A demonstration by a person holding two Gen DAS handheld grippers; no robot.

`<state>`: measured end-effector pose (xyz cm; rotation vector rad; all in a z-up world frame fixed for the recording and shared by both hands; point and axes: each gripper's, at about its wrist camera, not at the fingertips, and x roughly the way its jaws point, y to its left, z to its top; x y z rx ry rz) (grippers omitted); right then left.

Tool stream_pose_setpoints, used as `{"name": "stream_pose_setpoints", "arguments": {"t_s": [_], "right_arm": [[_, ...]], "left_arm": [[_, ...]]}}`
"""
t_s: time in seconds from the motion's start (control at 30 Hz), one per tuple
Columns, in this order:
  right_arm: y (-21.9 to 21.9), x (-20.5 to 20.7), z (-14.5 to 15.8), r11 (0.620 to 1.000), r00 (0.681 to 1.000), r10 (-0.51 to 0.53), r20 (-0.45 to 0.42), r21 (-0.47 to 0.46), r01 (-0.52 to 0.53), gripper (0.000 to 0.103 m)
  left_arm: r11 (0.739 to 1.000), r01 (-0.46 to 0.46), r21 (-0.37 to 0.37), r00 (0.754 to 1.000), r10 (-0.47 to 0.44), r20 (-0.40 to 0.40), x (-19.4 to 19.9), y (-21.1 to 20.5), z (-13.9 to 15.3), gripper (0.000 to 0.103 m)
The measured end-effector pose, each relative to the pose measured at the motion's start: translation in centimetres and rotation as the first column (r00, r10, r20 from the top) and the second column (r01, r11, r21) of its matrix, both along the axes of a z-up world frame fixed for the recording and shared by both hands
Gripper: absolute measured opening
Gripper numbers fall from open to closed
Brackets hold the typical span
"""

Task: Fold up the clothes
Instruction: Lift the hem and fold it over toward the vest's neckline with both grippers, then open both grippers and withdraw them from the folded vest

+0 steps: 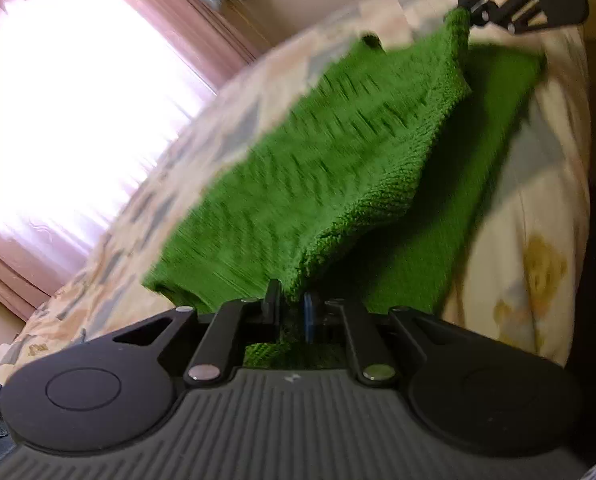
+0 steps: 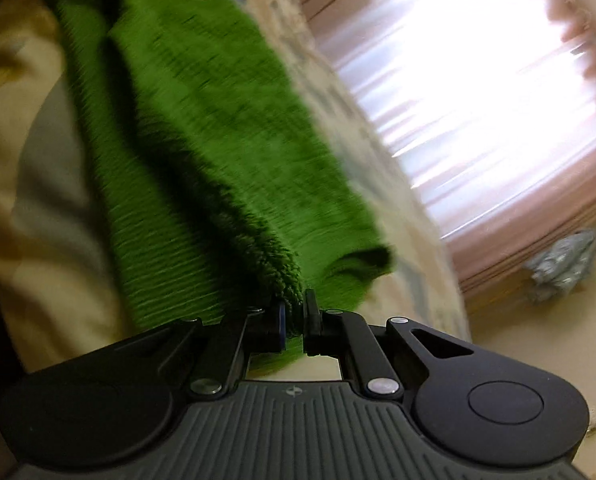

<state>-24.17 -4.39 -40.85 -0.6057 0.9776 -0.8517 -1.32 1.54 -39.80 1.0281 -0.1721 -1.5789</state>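
Starting from the left gripper (image 1: 291, 304), its two fingers are pinched almost together on a corner of the green knitted garment (image 1: 322, 152), with a fold of the knit bunched between them and a little more of it showing behind them, toward the gripper's body. Ahead of this gripper the held layer rises off the patterned bedspread (image 1: 538, 208) and stretches away to the far corner, where the other gripper appears at the top right of the left wrist view. Beneath the raised layer, to the right of the fingers, a second layer of the same garment lies flat on the bed.

The right gripper (image 2: 295, 314) is likewise nearly closed, clamped on a thick, fuzzy edge of the garment directly ahead of its fingertips. From there the cloth runs forward and to the left, up to the left gripper at the top left of that view, with the lower layer lying left of the fingers. The curtained window (image 2: 478, 92) is off to the right.

As a judgement, the fold is midway: one edge is lifted and held taut between both grippers, over the part resting on the bed, but not yet laid down. The blur suggests motion. What seems left is to carry the edge across, lower it, release, and smooth. Whether further folds are needed cannot be told.
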Motion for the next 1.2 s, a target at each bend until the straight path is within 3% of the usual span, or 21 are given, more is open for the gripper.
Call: {"name": "stream_pose_setpoints", "arguments": {"t_s": [0.13, 0.3, 0.37, 0.5, 0.6, 0.73, 0.83, 0.9, 0.97, 1.1, 1.2], "right_arm": [[-0.3, -0.4, 1.6, 0.999, 1.000, -0.024, 0.016, -0.042, 0.025, 0.006], [-0.5, -0.7, -1.1, 0.999, 0.999, -0.032, -0.024, 0.027, 0.033, 0.006], [0.0, -0.6, -1.9, 0.999, 0.999, -0.035, -0.030, 0.018, 0.035, 0.006], [0.4, -1.1, -0.4, 0.998, 0.997, -0.058, 0.046, 0.023, 0.057, 0.006], [0.3, -1.4, -1.9, 0.994, 0.998, -0.065, 0.011, 0.085, 0.064, 0.006], [0.7, -1.8, -0.9, 0.993, 0.997, -0.079, -0.005, 0.086, 0.079, 0.007], [0.4, -3.1, 1.9, 0.982, 0.982, -0.141, 0.129, 0.143, 0.122, 0.013], [0.1, -3.8, 3.9, 0.970, 0.947, -0.185, 0.263, 0.204, 0.133, 0.013], [-0.3, -4.3, 6.1, 0.952, 0.874, -0.235, 0.425, 0.283, 0.118, 0.014], [-2.0, -2.7, 6.9, 0.903, 0.734, -0.290, 0.615, 0.429, -0.003, 0.020], [-3.0, -2.8, 5.5, 0.872, 0.720, -0.340, 0.605, 0.490, 0.000, 0.020]], "left_arm": [[1.000, 0.018, 0.007, 1.000, -0.018, 0.004, -0.6, 0.3, -0.2, 0.011], [0.999, 0.010, 0.038, 0.997, -0.013, 0.080, -1.1, 0.3, -2.7, 0.011], [1.000, -0.006, 0.025, 0.999, 0.005, 0.046, -0.7, 0.3, -1.9, 0.011], [0.998, -0.045, 0.044, 0.999, 0.045, -0.002, -0.3, -0.1, -1.8, 0.014], [0.996, -0.061, 0.060, 0.997, 0.064, -0.036, -0.5, 0.5, -1.4, 0.014], [0.992, -0.073, 0.103, 0.985, 0.088, -0.150, 0.7, 1.4, 0.8, 0.022], [0.991, -0.095, 0.093, 0.956, 0.117, -0.268, 1.9, 2.3, 3.1, 0.022], [0.991, -0.107, 0.075, 0.916, 0.128, -0.381, 2.2, 2.0, 4.4, 0.022], [0.992, -0.113, 0.060, 0.858, 0.128, -0.497, 2.3, 1.4, 5.6, 0.022], [0.991, -0.104, 0.080, 0.850, 0.131, -0.511, 0.5, -0.4, 4.5, 0.022], [0.979, -0.127, 0.160, 0.857, 0.190, -0.480, 0.0, -1.4, 1.8, 0.022]]}}
